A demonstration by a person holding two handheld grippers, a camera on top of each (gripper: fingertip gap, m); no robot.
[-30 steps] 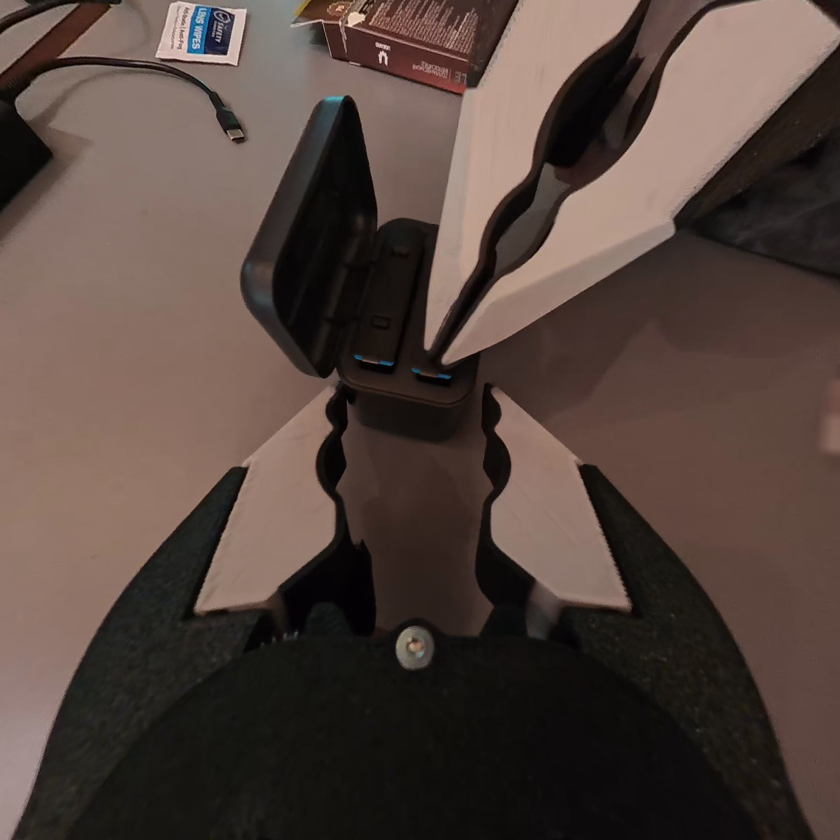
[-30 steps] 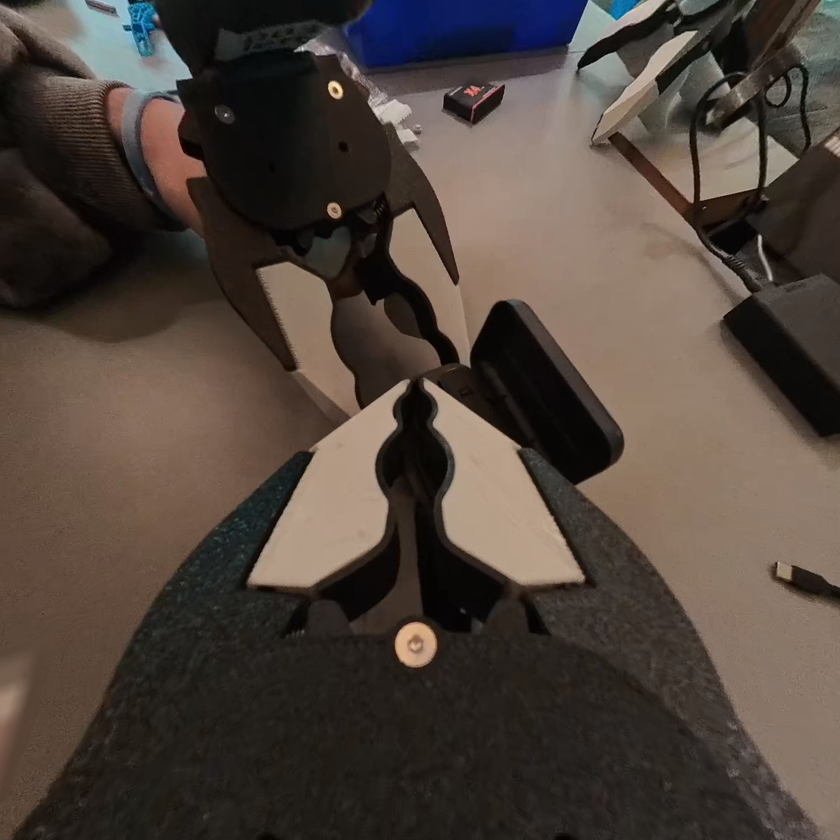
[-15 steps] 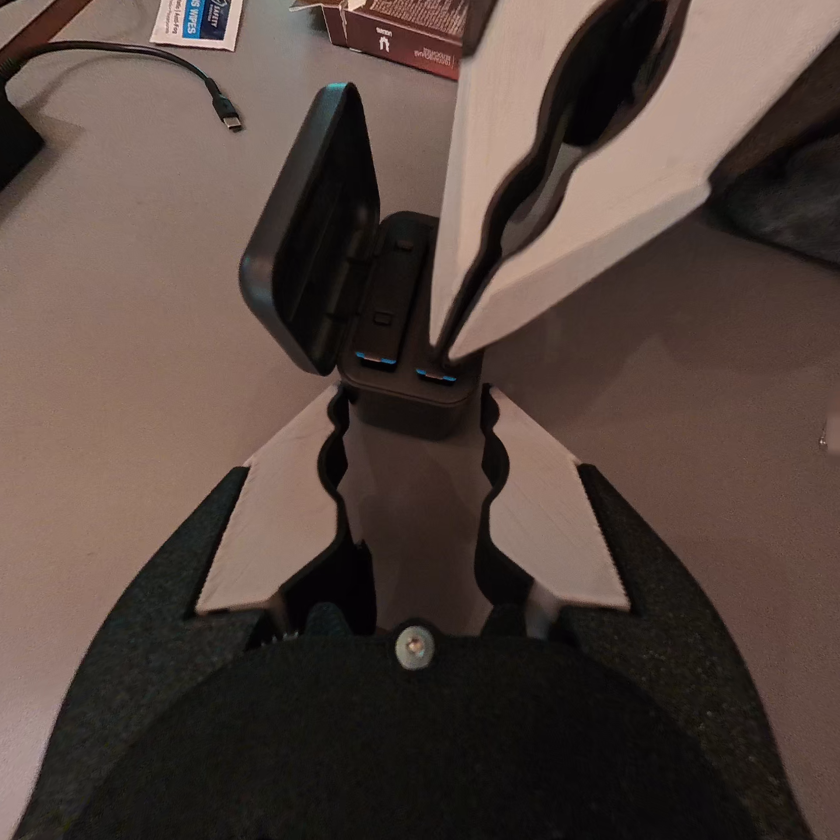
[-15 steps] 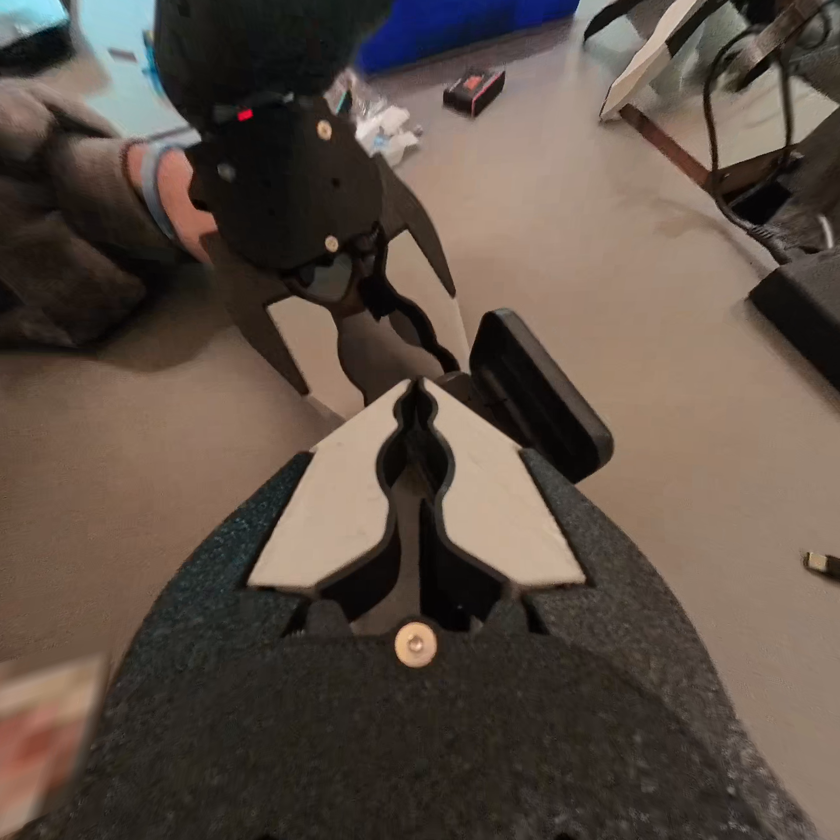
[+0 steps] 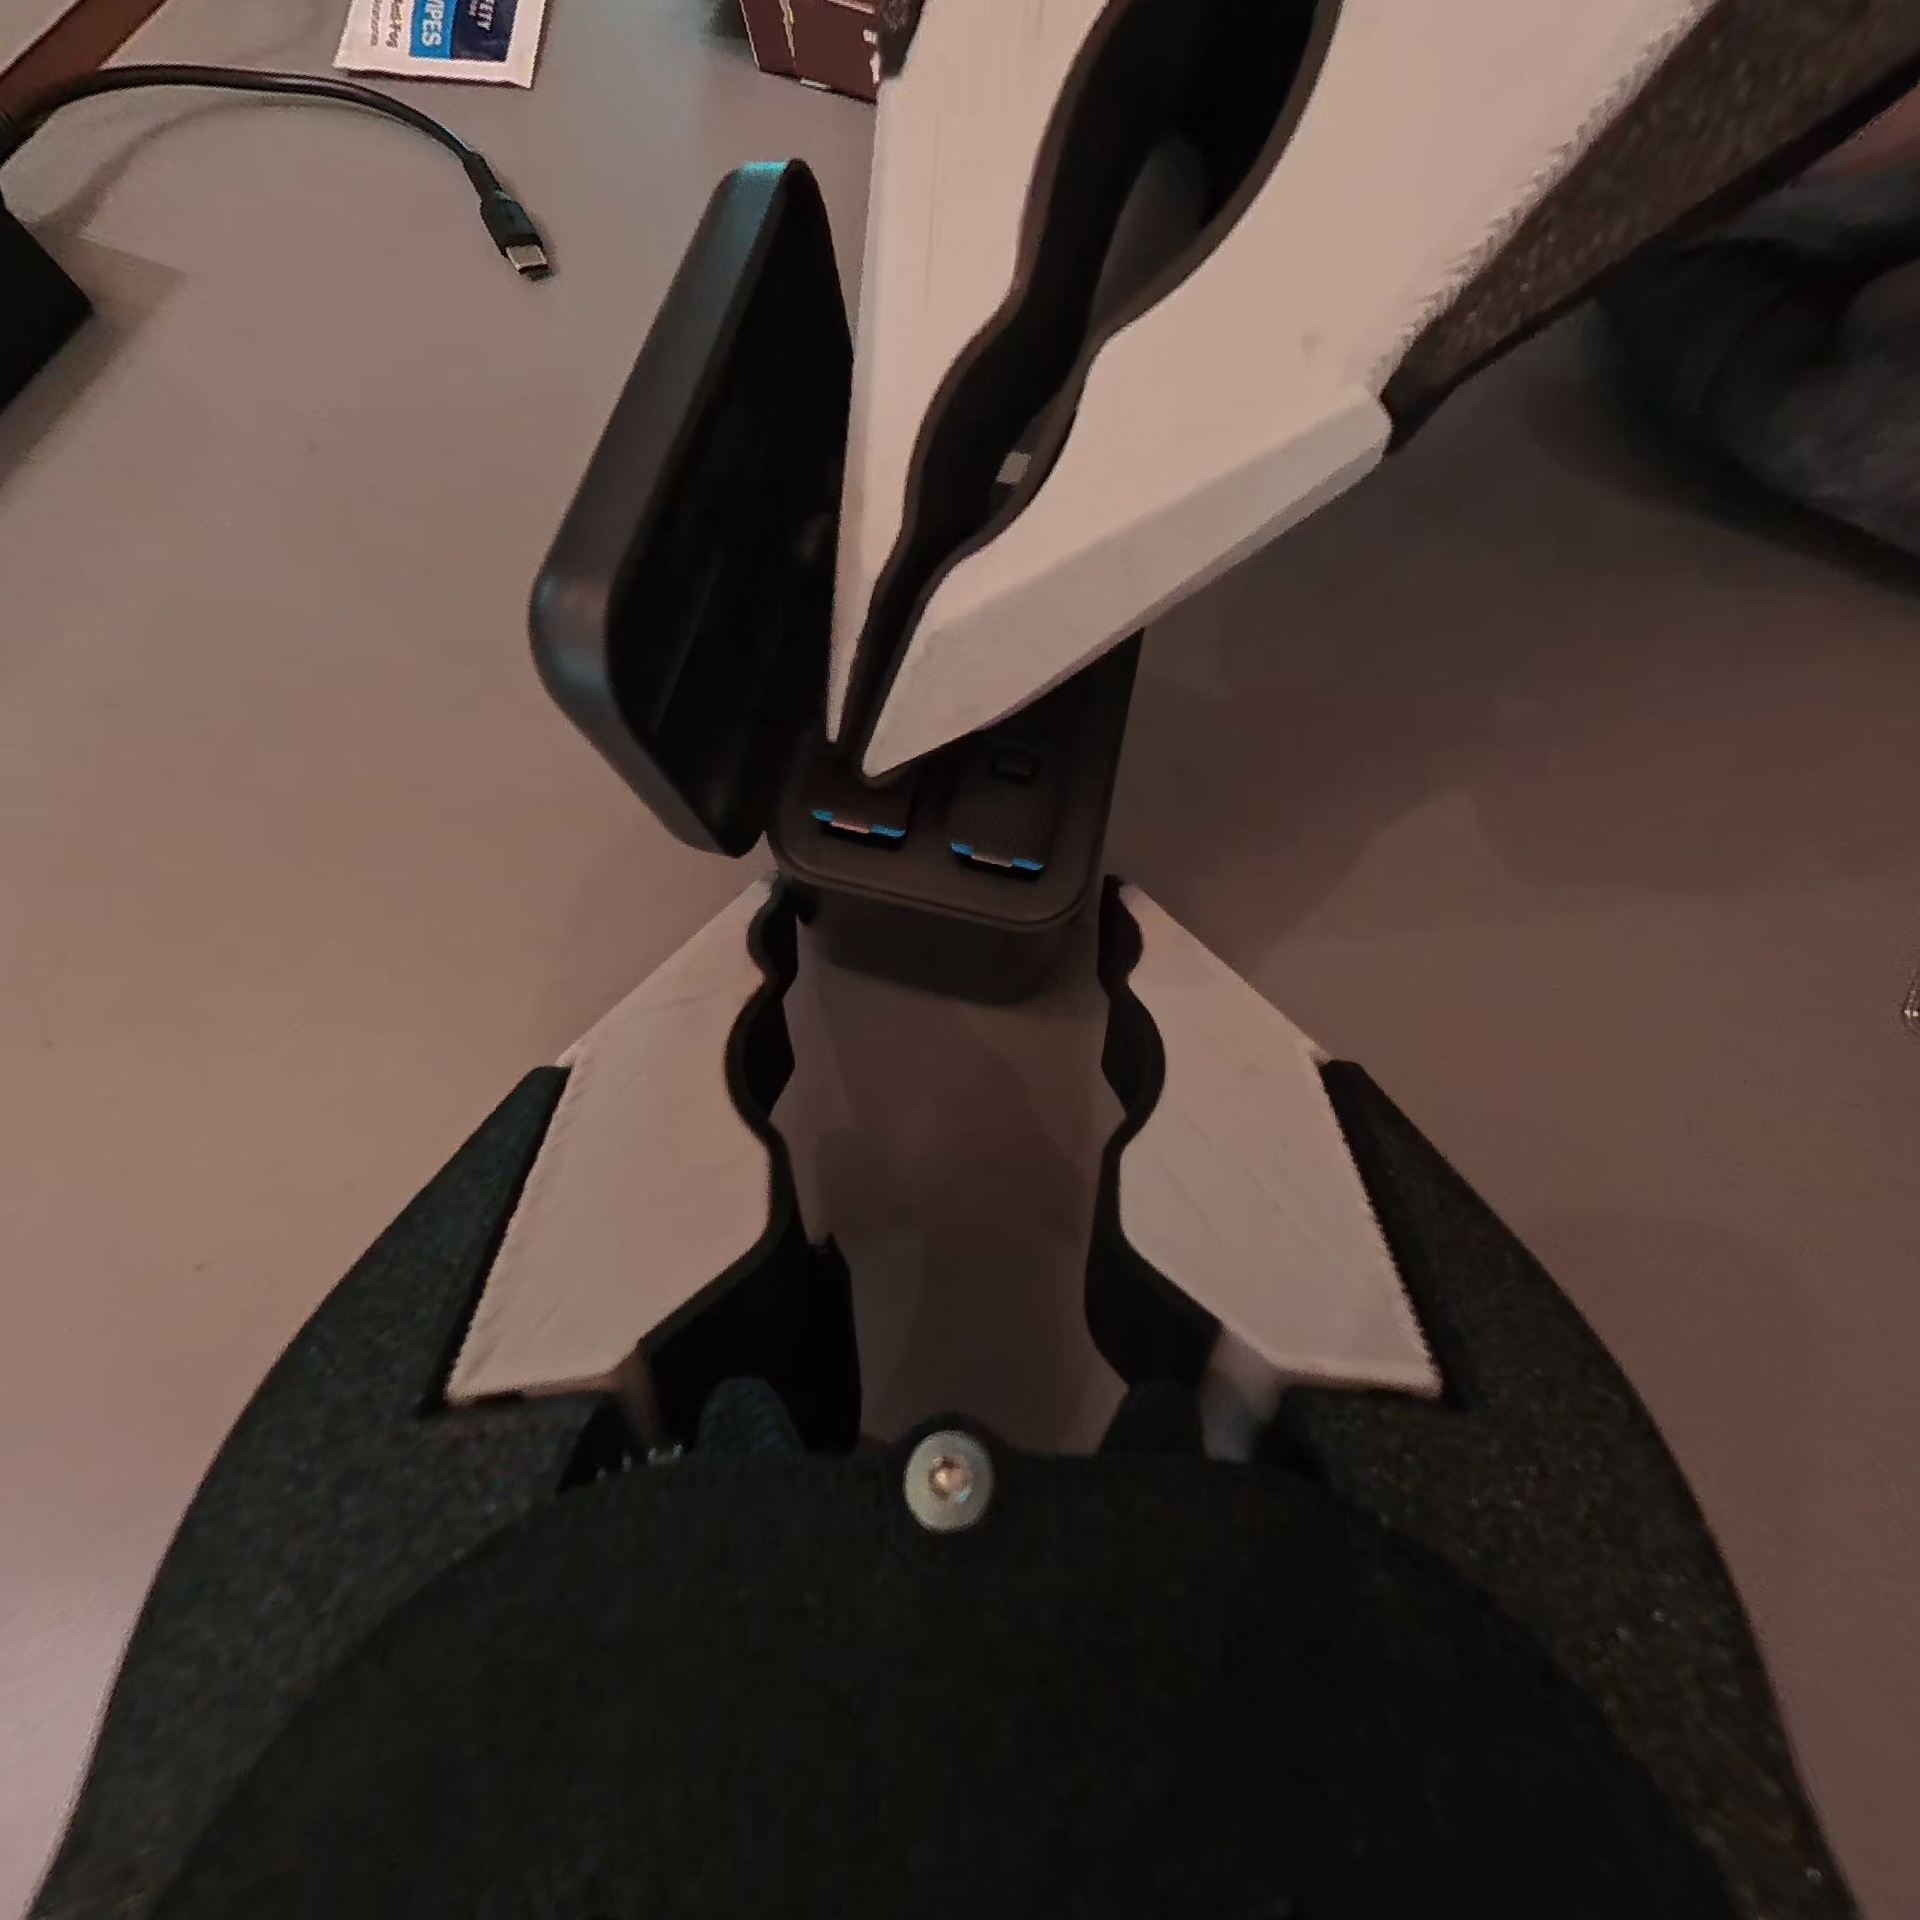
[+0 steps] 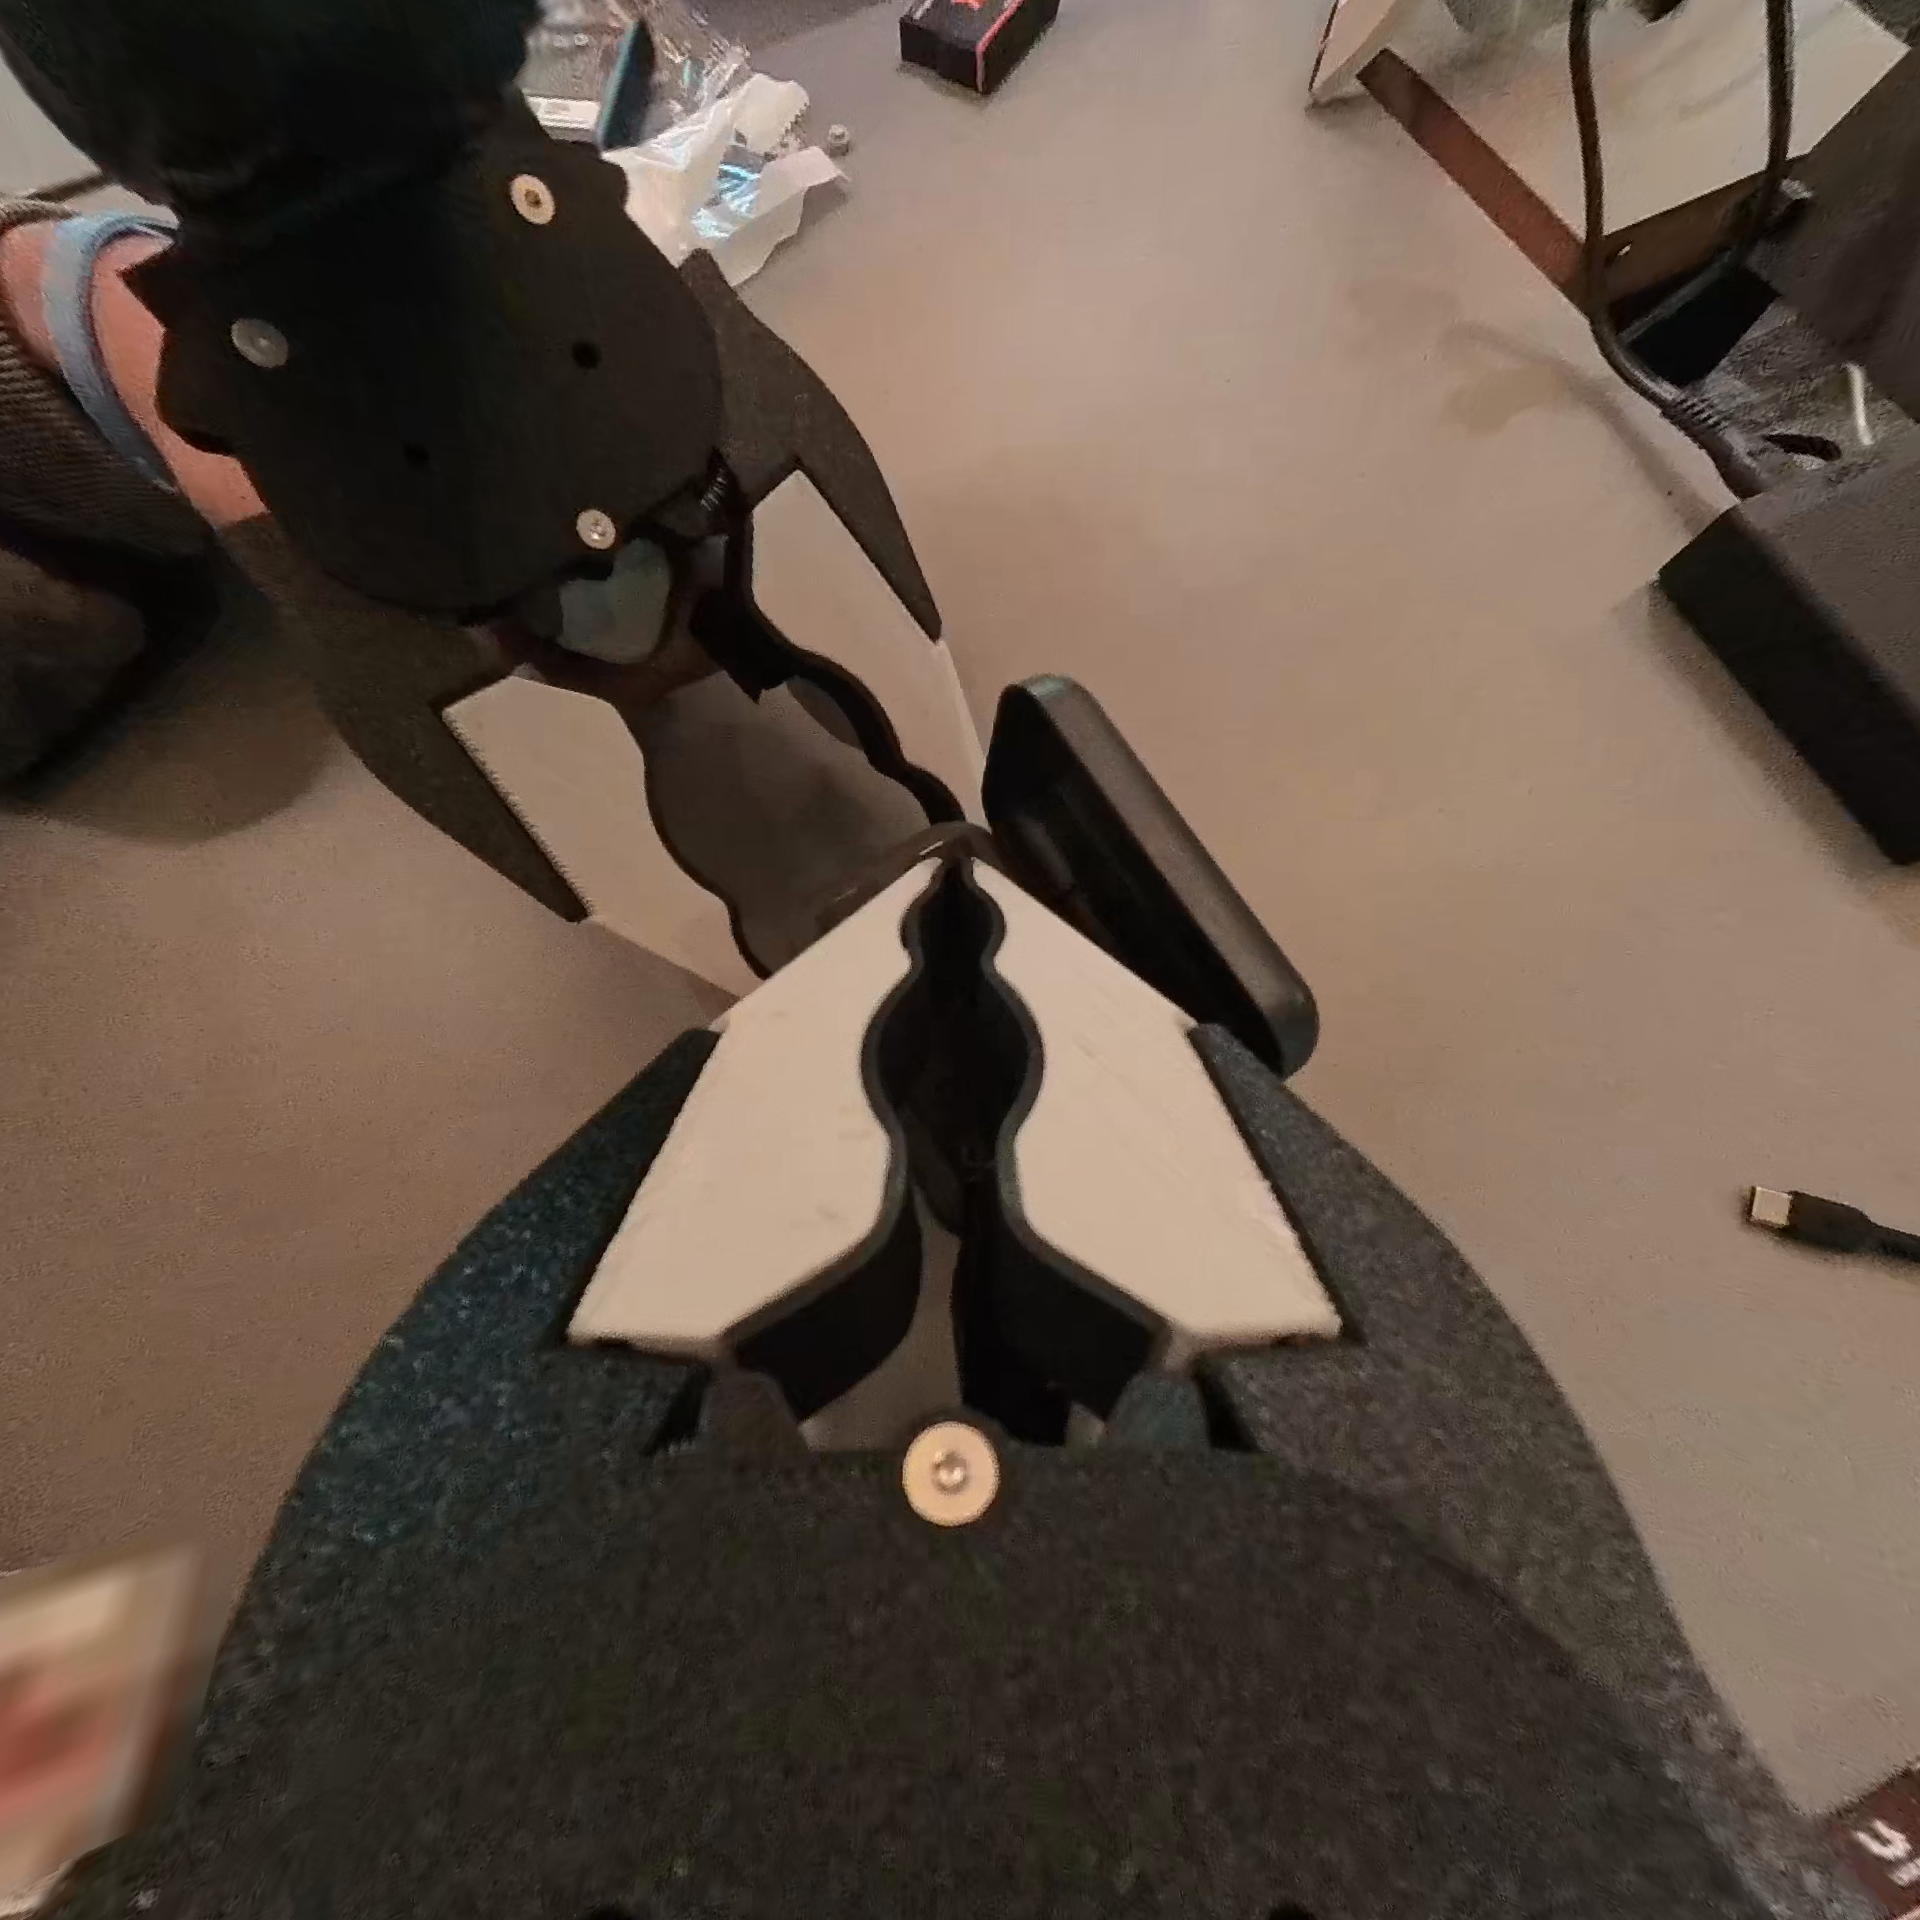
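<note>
A dark grey charging case [image 5: 935, 935] stands on the grey table with its lid [image 5: 686, 499] swung open to the left. Two batteries with blue marks sit in its slots, the left one [image 5: 857, 826] and the right one [image 5: 997, 842]. My left gripper [image 5: 945, 894] has a fingertip against each side of the case base. My right gripper [image 5: 862, 758] comes down from above, jaws together, tip on the left battery. In the right wrist view my right gripper [image 6: 951, 857] hides the slots; the lid [image 6: 1143, 883] and the left gripper's fingers [image 6: 582, 790] show.
A black USB cable [image 5: 509, 234], a white wipe packet [image 5: 442, 36] and a brown box [image 5: 810, 42] lie beyond the case. In the right wrist view there are a black box [image 6: 1808, 634], a loose plug [image 6: 1787, 1210], plastic wrappers [image 6: 727, 177] and a person's wrist [image 6: 73, 301]. The gap from one gripper's tips to the other's is roughly 5 cm.
My right gripper's shut tip has moved from the right battery slot across to the left slot. The left gripper and the case have stayed in place.
</note>
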